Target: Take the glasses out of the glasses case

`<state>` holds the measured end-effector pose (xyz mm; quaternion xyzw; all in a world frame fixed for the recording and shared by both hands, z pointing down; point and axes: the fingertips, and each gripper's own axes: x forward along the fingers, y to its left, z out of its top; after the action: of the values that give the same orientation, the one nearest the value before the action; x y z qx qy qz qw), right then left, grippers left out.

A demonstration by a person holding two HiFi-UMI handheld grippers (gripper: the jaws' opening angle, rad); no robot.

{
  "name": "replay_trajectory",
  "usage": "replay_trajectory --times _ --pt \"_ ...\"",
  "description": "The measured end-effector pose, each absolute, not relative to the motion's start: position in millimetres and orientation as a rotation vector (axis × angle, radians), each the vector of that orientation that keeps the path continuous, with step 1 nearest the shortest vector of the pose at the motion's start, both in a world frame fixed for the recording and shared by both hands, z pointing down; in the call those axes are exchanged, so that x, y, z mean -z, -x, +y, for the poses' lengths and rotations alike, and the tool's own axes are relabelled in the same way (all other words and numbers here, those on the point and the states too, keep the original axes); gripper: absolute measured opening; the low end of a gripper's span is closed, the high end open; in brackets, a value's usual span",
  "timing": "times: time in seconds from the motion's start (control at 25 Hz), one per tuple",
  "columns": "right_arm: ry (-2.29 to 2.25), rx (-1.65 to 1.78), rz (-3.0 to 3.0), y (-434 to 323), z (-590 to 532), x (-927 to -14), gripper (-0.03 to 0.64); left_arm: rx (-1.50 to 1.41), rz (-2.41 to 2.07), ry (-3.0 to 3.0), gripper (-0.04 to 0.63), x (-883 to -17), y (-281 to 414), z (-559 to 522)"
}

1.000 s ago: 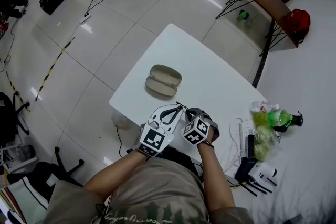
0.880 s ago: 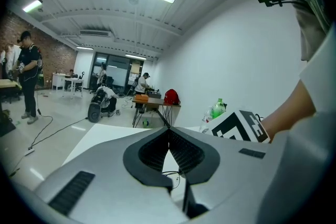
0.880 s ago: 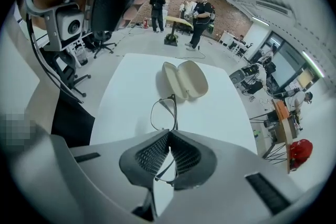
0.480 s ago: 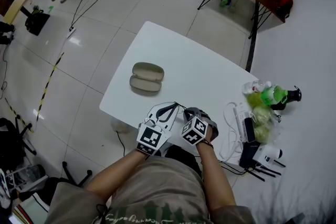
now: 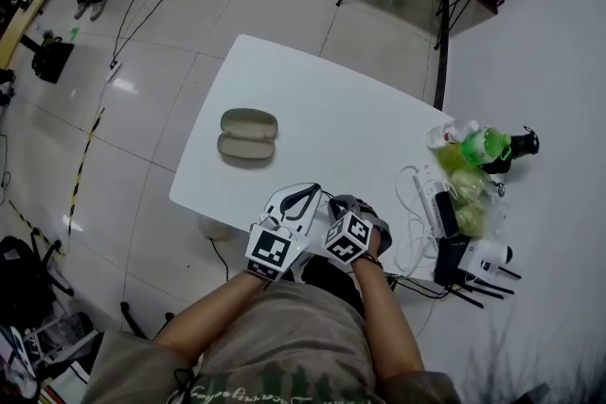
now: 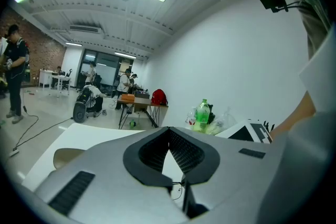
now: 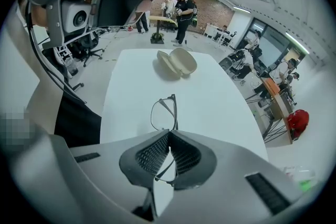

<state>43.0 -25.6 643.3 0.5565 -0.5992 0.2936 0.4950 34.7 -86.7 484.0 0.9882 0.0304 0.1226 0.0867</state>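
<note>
White table (image 5: 360, 137) bears open glasses case (image 5: 247, 134), empty (both halves bare). Right gripper (image 7: 169, 139) pinches glasses (image 7: 164, 113), well apart from case. Left gripper (image 6: 168, 134) jaws pressed together, grip on anything unclear. Removal looks done; perhaps set-down left.

Pale grey shells on left gripper (image 6: 169, 131) and right gripper (image 7: 169, 136), black ribbed pads (image 6: 153, 150), white cube (image 5: 273, 251) of black square markers on each. Khaki short-sleeved shirt (image 5: 284, 336), green print.

Head view looks steeply down on the table (image 5: 331, 104); both gripper views skim low across it, sharing the case (image 5: 247, 134).
</note>
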Motion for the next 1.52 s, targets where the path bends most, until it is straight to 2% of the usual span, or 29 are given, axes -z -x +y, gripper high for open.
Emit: replay_trajectory --times 1.52 --pt "-1.380 -0.718 -1.441 -50.9 48.1 -643.4 0.020 -0.411 0.203 -2.986 0.008 -488.6 -84.0 -10.5"
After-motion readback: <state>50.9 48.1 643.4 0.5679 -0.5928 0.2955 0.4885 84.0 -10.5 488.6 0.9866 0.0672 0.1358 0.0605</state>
